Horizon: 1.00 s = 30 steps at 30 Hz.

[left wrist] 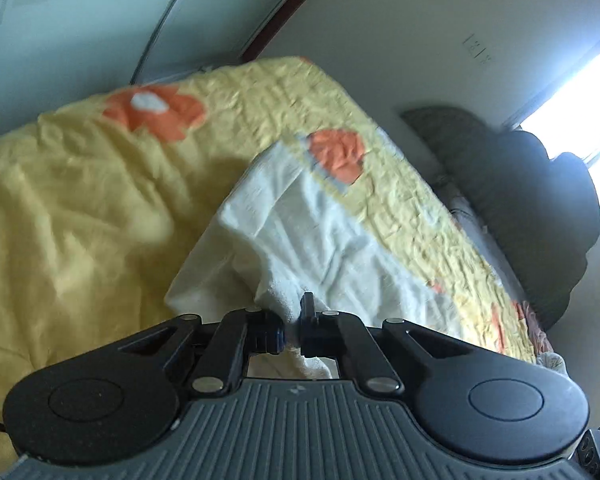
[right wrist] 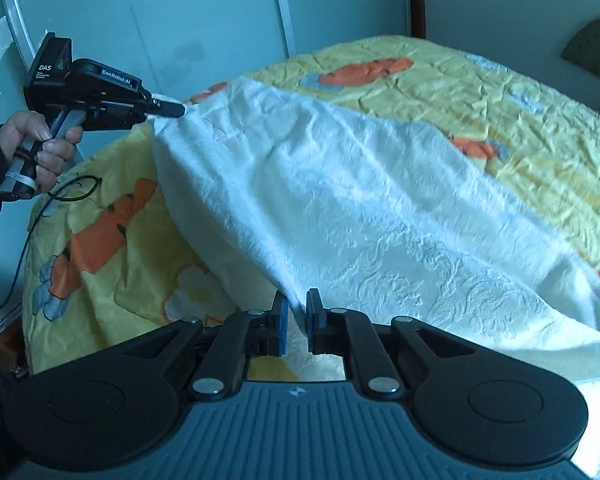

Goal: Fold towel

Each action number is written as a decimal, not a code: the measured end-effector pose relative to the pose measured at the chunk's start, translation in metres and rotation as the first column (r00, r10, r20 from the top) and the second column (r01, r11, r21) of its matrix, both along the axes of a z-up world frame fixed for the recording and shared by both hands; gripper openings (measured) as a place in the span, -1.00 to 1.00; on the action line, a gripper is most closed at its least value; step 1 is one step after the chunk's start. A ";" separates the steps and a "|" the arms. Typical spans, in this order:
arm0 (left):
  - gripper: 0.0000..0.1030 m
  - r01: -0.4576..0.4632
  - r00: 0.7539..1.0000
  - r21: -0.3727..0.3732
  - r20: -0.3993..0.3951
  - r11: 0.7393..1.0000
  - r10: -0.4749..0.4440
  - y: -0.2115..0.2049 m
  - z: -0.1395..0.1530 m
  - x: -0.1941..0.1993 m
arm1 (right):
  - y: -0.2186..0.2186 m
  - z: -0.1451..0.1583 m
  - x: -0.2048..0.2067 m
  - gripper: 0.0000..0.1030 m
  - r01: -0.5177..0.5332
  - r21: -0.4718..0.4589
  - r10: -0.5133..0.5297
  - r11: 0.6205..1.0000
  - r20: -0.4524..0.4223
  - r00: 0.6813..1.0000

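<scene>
Jaws both clamped on towel [right wrist: 340, 200] corners | towel stretched between, sagging onto bedspread [right wrist: 500, 92]

A bed spread with a crumpled yellow quilt [right wrist: 500, 92] printed with orange flowers [left wrist: 156, 114] fills both views — one bloom has a white centre. Behind it stand pale green sliding panels [right wrist: 204, 12] in a white frame. A dark, rounded cushion [left wrist: 540, 208] sits beside the bed under a bright window [left wrist: 580, 100] — its detail is lost to glare. A thin black cable [right wrist: 24, 256] trails down the bed's near corner.
</scene>
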<state>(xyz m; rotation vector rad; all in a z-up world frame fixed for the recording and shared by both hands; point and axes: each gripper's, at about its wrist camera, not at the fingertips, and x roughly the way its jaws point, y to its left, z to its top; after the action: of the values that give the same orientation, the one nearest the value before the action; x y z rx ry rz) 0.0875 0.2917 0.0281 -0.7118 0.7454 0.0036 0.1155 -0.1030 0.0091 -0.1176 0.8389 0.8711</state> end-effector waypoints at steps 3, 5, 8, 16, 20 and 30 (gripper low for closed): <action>-0.16 -0.013 1.000 0.051 -0.004 0.999 0.013 -0.001 -0.003 -0.011 | 0.001 -0.002 0.003 -0.84 0.021 0.025 -0.021 0.999 -0.007 1.000; -0.05 0.007 1.000 0.032 -0.019 0.999 -0.007 0.001 -0.006 -0.019 | -0.001 -0.003 0.005 -0.84 0.017 0.036 -0.017 0.999 -0.021 1.000; -0.02 0.022 0.999 0.031 -0.038 0.999 -0.021 -0.005 0.002 -0.038 | -0.005 -0.002 0.005 -0.84 0.027 0.065 -0.024 0.998 -0.034 0.999; 0.12 0.191 0.982 -0.335 0.076 0.923 -0.175 -0.105 0.018 -0.057 | -0.012 0.008 0.001 -0.84 0.047 0.103 -0.047 0.994 -0.008 0.999; 0.13 0.207 0.972 -0.443 -0.009 0.872 -0.235 -0.153 -0.006 -0.026 | -0.016 0.013 -0.004 -0.84 0.062 0.121 -0.062 0.991 0.003 0.998; -0.76 0.147 0.968 -0.298 -0.153 0.943 -0.199 -0.189 -0.054 0.013 | -0.030 0.001 -0.009 -0.65 0.193 0.147 -0.181 0.970 -0.096 0.979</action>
<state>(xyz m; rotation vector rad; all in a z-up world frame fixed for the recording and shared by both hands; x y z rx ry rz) 0.1008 0.1025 -0.0257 -0.9264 0.9947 -0.2063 0.1069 -0.1332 0.0102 0.1332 0.8406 0.7636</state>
